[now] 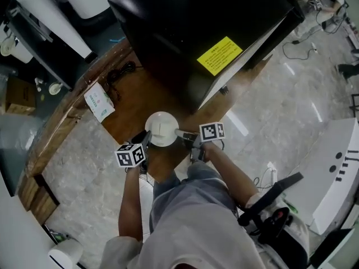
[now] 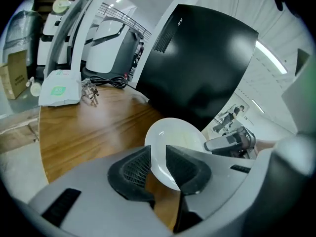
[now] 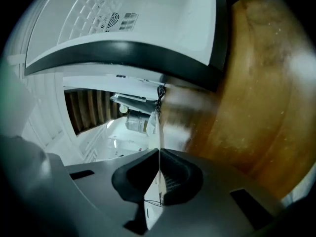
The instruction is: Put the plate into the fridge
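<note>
A white plate point(image 1: 161, 129) hangs above the wooden counter point(image 1: 126, 108), in front of the black fridge point(image 1: 185, 27). My left gripper point(image 1: 147, 140) holds its left rim and my right gripper point(image 1: 182, 133) holds its right rim. In the left gripper view the plate point(image 2: 175, 139) sits between the pads of the left gripper point(image 2: 157, 164), and the right gripper point(image 2: 232, 142) shows beyond it, with the fridge point(image 2: 202, 68) behind. In the right gripper view the plate point(image 3: 159, 132) is edge-on, a thin white line pinched in the right gripper point(image 3: 159, 179). The fridge door looks closed.
A tissue pack point(image 1: 100, 101) and a black cable point(image 1: 120, 72) lie on the counter's far left part. A yellow label point(image 1: 219, 55) is stuck on the fridge top. A cardboard box point(image 1: 17, 94) stands at the left, and white equipment point(image 1: 336, 172) at the right.
</note>
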A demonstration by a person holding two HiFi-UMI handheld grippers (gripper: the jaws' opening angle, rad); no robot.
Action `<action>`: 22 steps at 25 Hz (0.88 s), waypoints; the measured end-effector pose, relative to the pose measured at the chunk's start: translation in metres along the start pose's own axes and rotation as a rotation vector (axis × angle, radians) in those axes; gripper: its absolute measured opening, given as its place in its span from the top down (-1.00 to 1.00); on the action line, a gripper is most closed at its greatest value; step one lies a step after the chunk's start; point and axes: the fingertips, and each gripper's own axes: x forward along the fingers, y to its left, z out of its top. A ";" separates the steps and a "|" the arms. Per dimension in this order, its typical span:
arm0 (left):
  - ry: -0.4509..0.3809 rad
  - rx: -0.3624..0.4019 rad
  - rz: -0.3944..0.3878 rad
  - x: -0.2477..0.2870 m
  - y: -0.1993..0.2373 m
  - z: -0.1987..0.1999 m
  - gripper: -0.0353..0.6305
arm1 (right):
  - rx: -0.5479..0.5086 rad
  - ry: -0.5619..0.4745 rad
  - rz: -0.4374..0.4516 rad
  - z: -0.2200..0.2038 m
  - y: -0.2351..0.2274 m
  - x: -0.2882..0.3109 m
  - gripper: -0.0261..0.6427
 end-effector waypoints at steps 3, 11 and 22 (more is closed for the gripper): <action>-0.054 -0.023 0.041 0.000 -0.037 -0.013 0.57 | -0.033 0.075 0.013 -0.002 -0.003 -0.034 0.86; -0.172 -0.043 0.164 -0.021 -0.098 -0.040 0.68 | -0.050 0.166 0.037 -0.024 0.002 -0.090 0.86; -0.325 -0.036 0.297 -0.071 -0.127 -0.090 0.84 | -0.055 0.178 0.129 -0.074 0.010 -0.134 0.86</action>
